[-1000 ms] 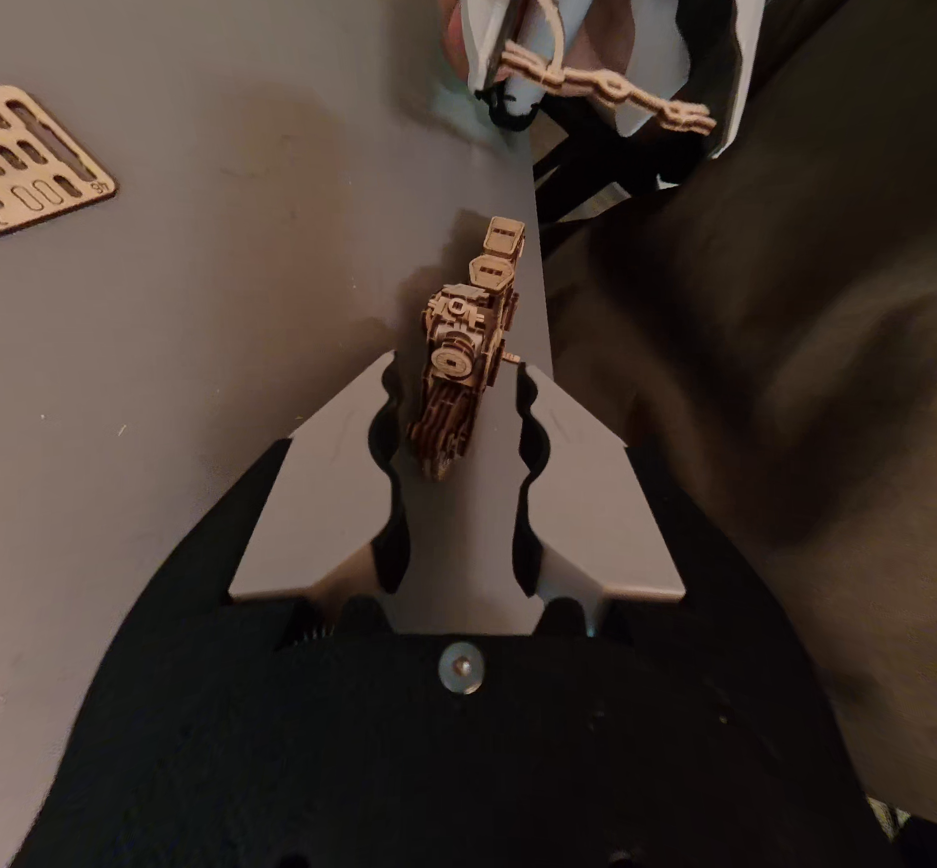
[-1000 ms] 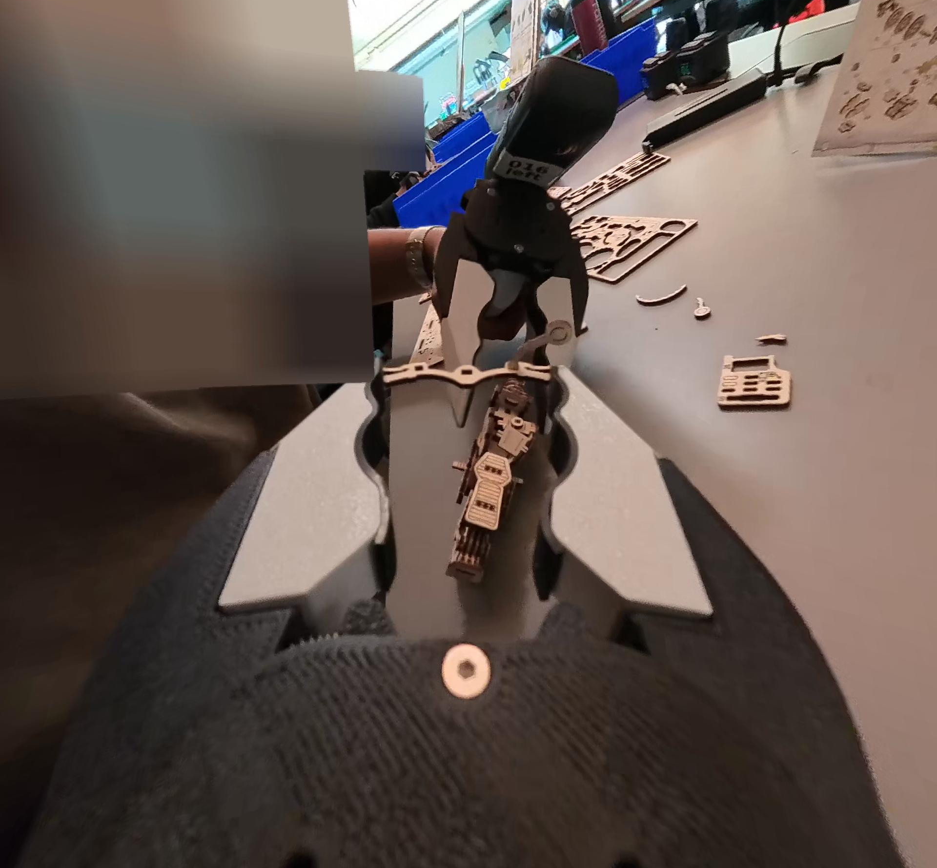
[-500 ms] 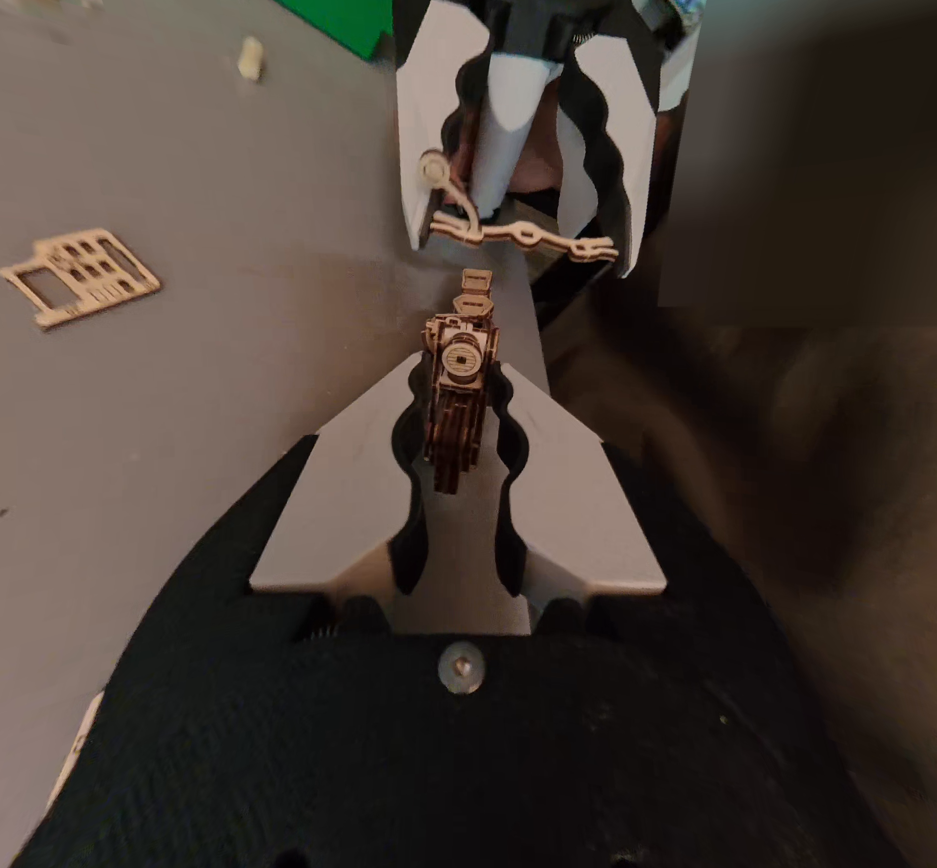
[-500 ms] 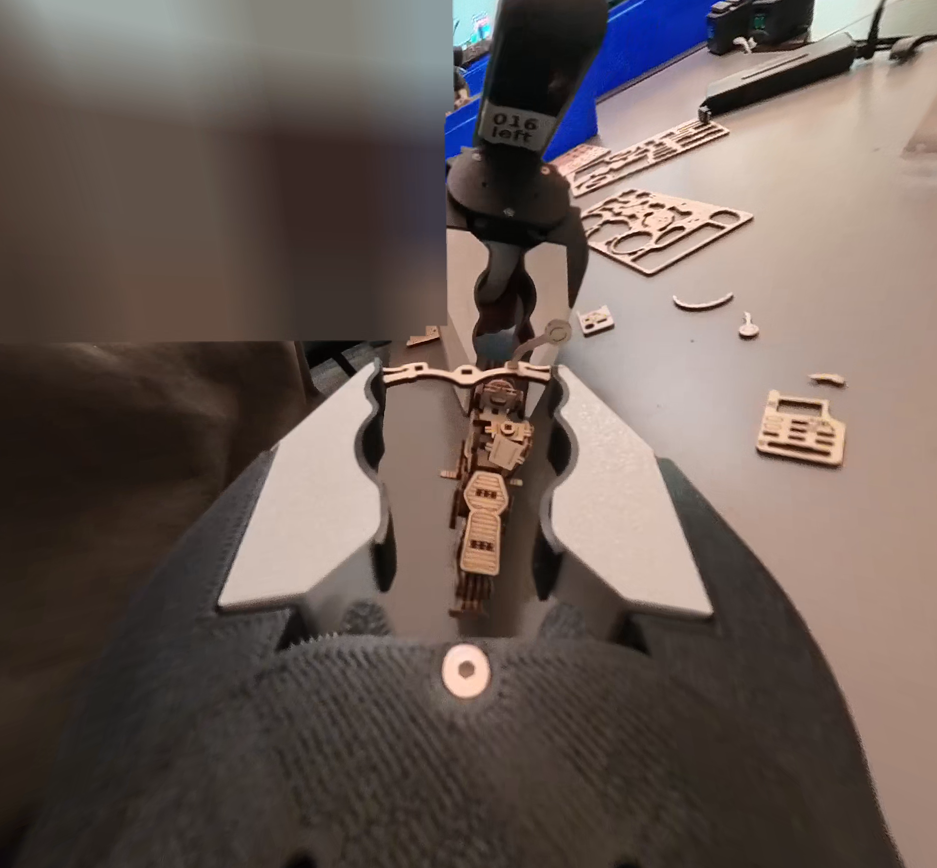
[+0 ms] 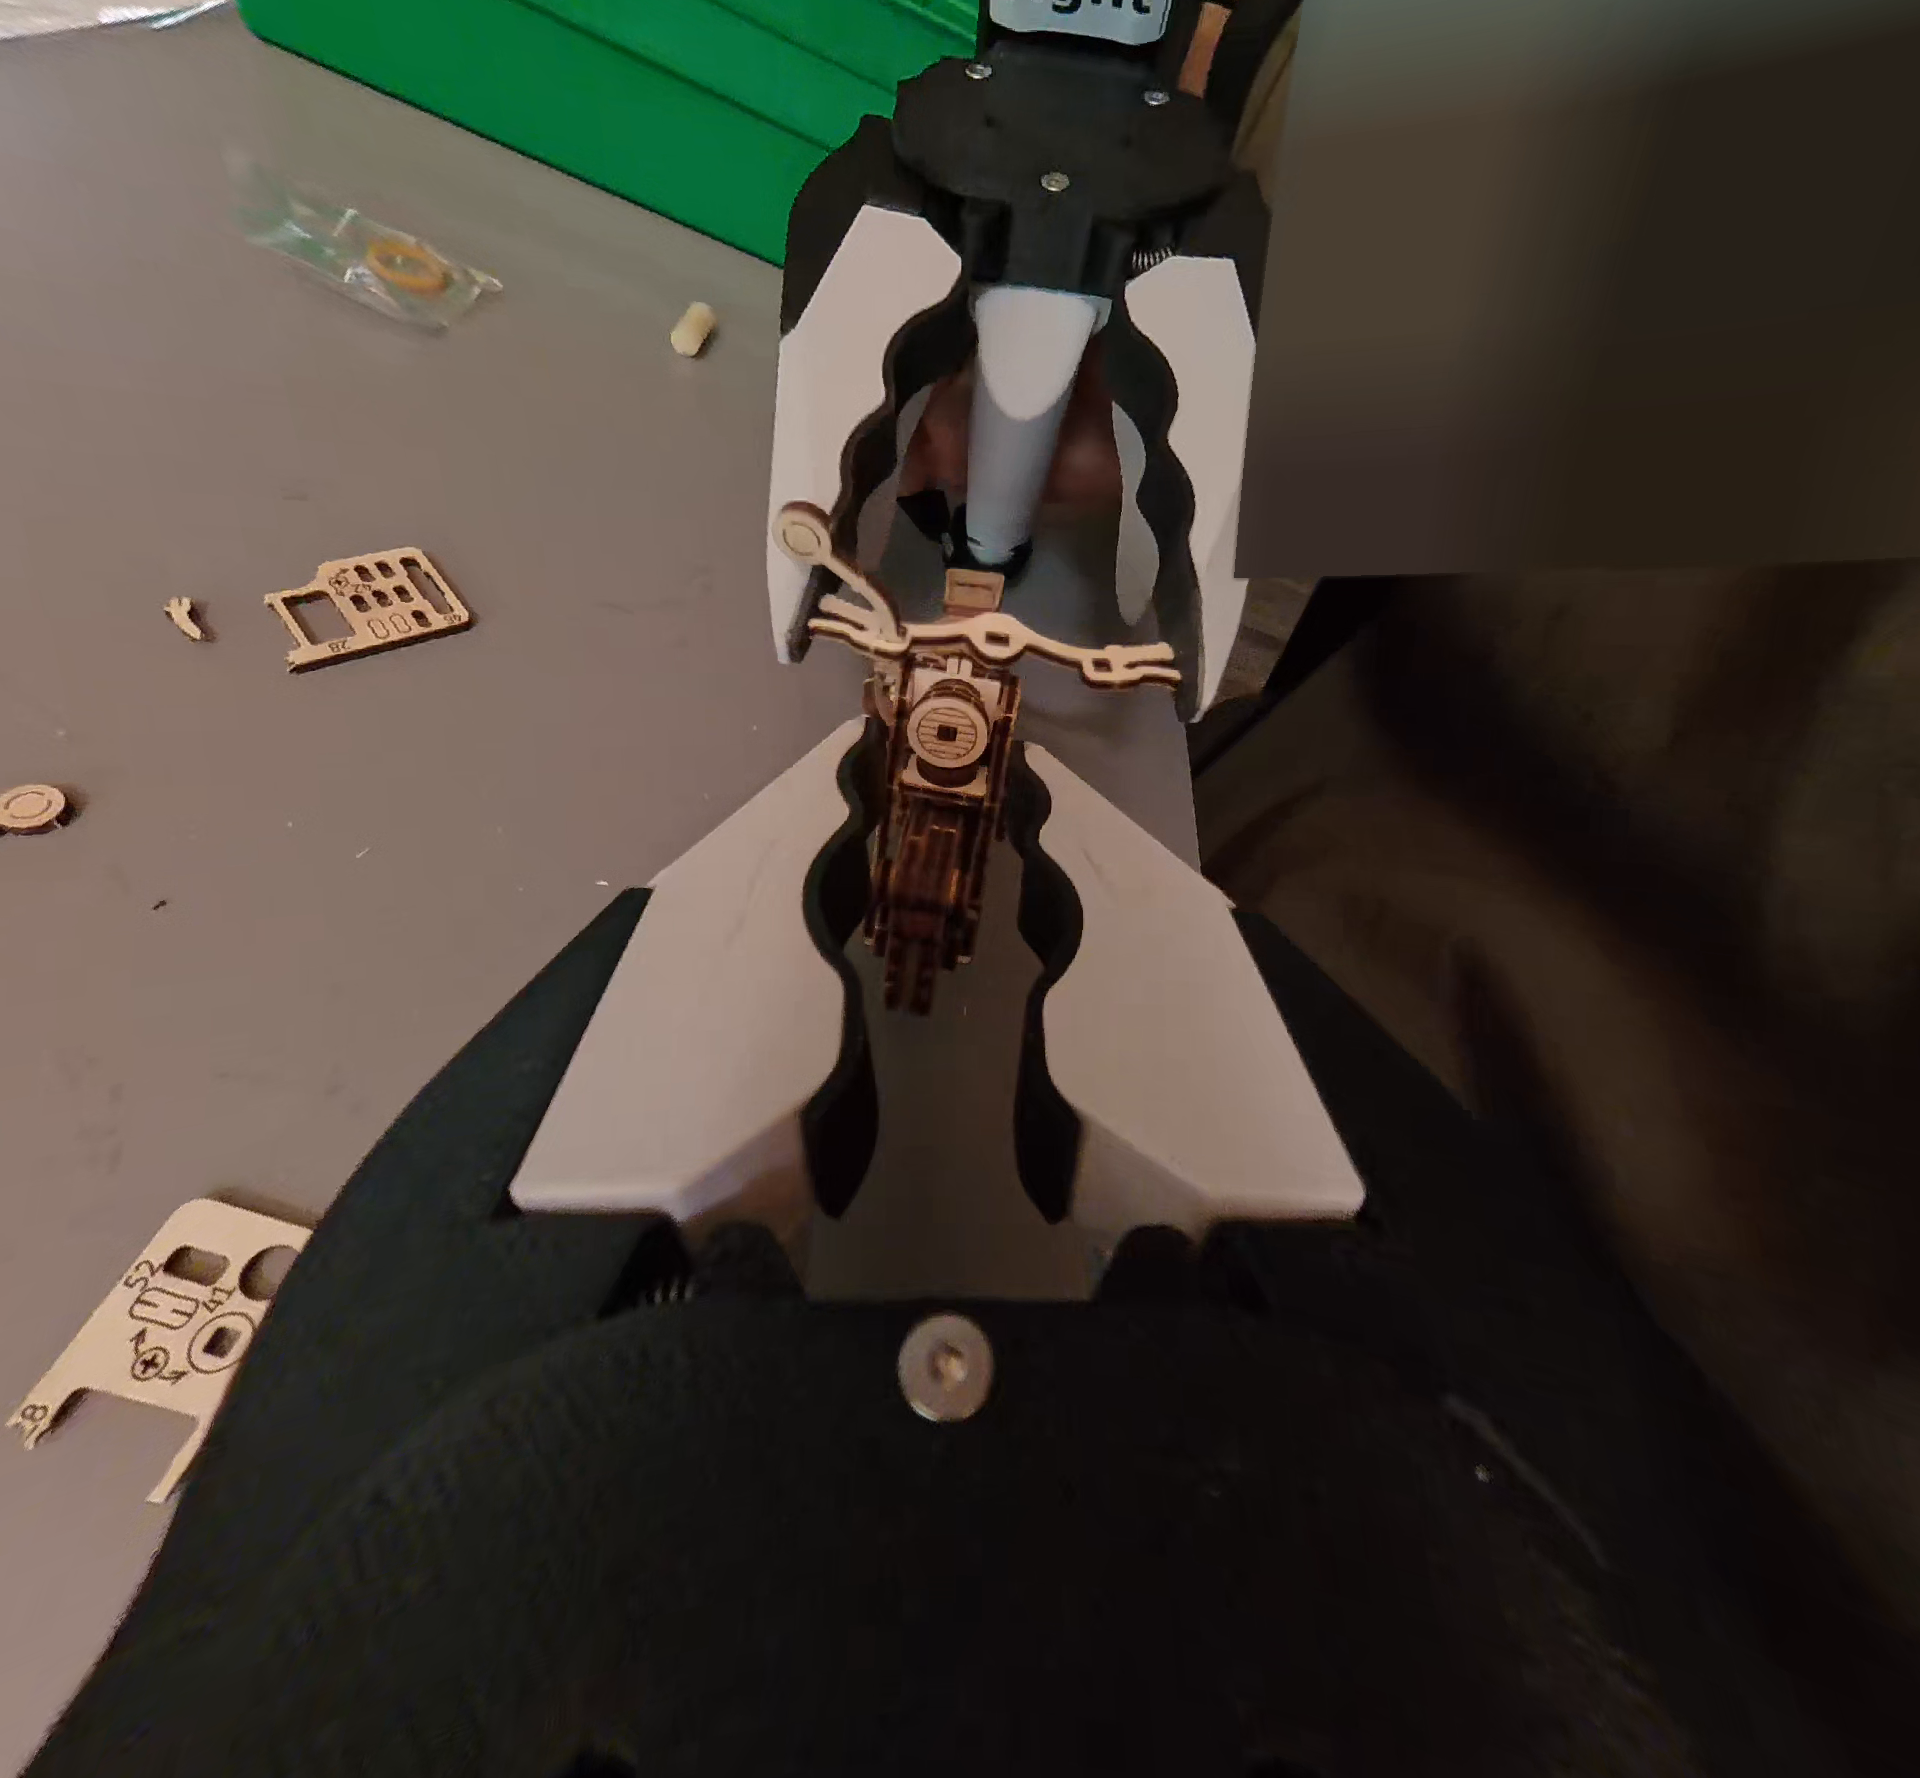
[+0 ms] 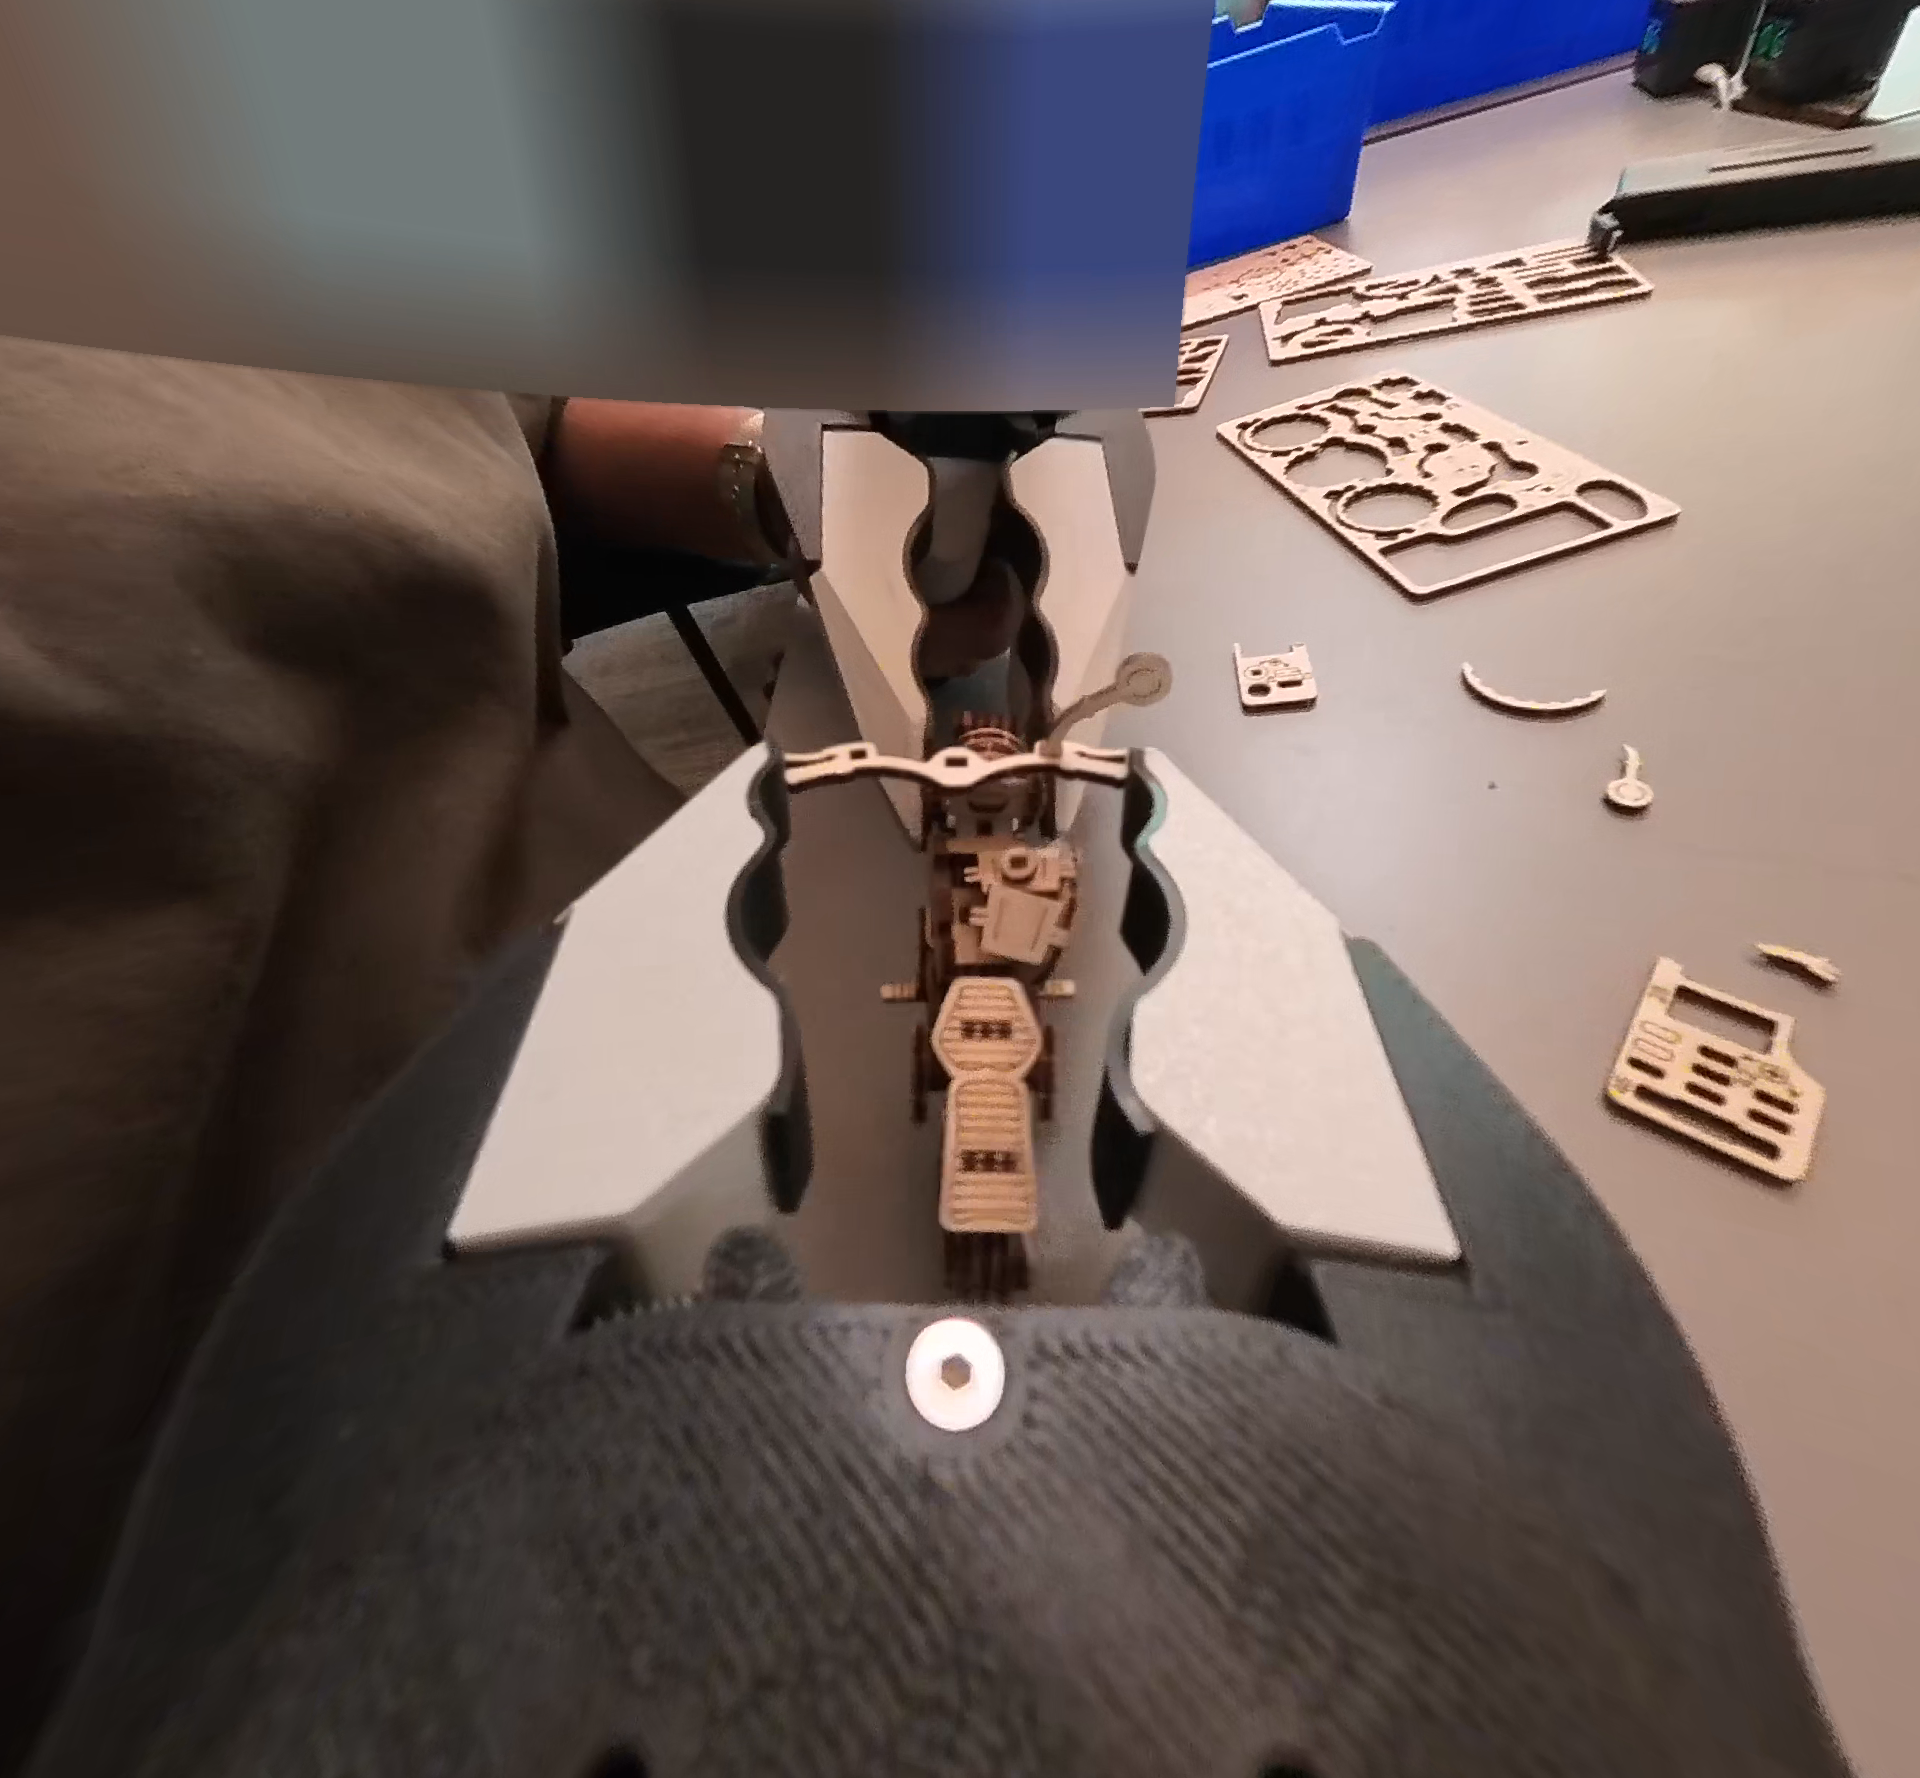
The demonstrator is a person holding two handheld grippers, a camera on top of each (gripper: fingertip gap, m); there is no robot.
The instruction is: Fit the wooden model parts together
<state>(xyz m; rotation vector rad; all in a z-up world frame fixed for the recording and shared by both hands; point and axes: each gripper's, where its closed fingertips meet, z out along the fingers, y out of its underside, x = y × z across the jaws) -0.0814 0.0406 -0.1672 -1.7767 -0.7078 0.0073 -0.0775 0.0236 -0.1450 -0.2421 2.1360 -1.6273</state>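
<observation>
A small wooden motorcycle model [image 5: 940, 824] is held upright by its front wheel in my left gripper [image 5: 940, 772], which is shut on it. Its seat and rear [image 6: 987, 1094] point toward my right gripper [image 6: 954, 772]. The right gripper is shut on the two ends of a flat wooden handlebar piece [image 6: 951, 762] with one round mirror on a stalk. In the left wrist view the handlebar piece [image 5: 992, 642] lies crosswise just above the model's headlight. I cannot tell whether it is seated. The two grippers face each other above the grey table's [image 5: 312, 897] edge.
A green bin [image 5: 582, 14] stands at the back. Loose wooden offcuts [image 5: 369, 606], a peg [image 5: 691, 341] and a small bag [image 5: 384, 263] lie left. Punched wooden sheets [image 6: 1455, 481], small parts [image 6: 1714, 1084] and blue bins [image 6: 1455, 66] lie right. A person's dark clothing [image 6: 260, 689] is beside the table edge. Left and right tips are no more than a few centimetres apart.
The left jaws have closed onto the model. The two grippers have drawn together and lined up. The handlebar piece has come from well apart to just over the model's front.
</observation>
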